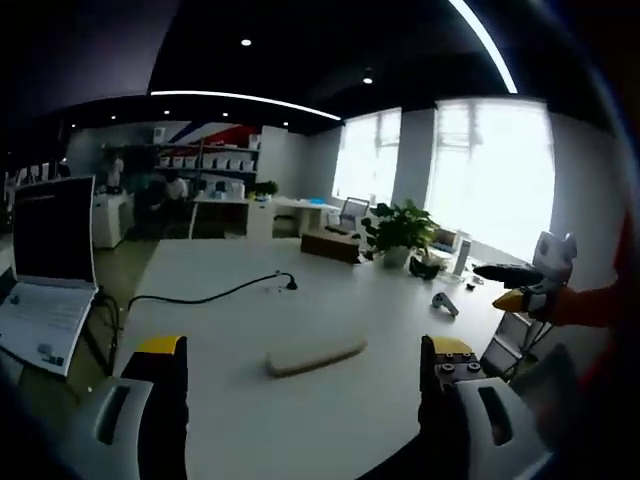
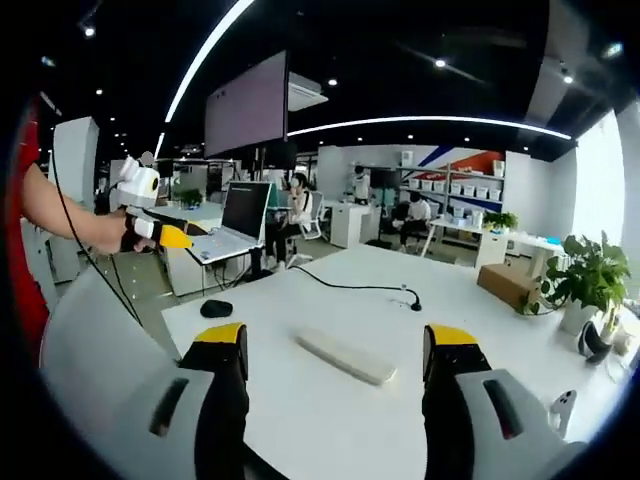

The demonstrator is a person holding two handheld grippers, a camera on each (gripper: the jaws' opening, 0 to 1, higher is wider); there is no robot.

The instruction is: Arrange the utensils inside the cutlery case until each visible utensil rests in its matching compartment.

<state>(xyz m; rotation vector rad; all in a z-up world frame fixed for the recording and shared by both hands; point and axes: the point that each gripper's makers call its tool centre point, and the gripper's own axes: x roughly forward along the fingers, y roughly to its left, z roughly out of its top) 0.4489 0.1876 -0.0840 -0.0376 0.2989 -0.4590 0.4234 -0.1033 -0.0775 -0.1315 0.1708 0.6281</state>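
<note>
A long cream cutlery case (image 1: pixel 315 355) lies flat on the white table (image 1: pixel 250 410) and looks closed, so what it holds is hidden. My left gripper (image 1: pixel 305 346) hovers just short of it, jaws wide apart and open with nothing between them. In the right gripper view the same case (image 2: pixel 345 357) lies ahead of my right gripper (image 2: pixel 336 336), which is also open and holds nothing. A hand holds the right gripper (image 1: pixel 532 278) up at the right of the left gripper view. The left gripper (image 2: pixel 142 205) is raised at the left of the right gripper view.
A black cable (image 1: pixel 210 297) crosses the table behind the case. An open laptop (image 1: pixel 45 270) stands on a side desk, near a black mouse (image 2: pixel 215 308). A potted plant (image 1: pixel 400 230), a cardboard box (image 1: pixel 330 245) and a small white handset (image 1: pixel 445 303) stand farther back.
</note>
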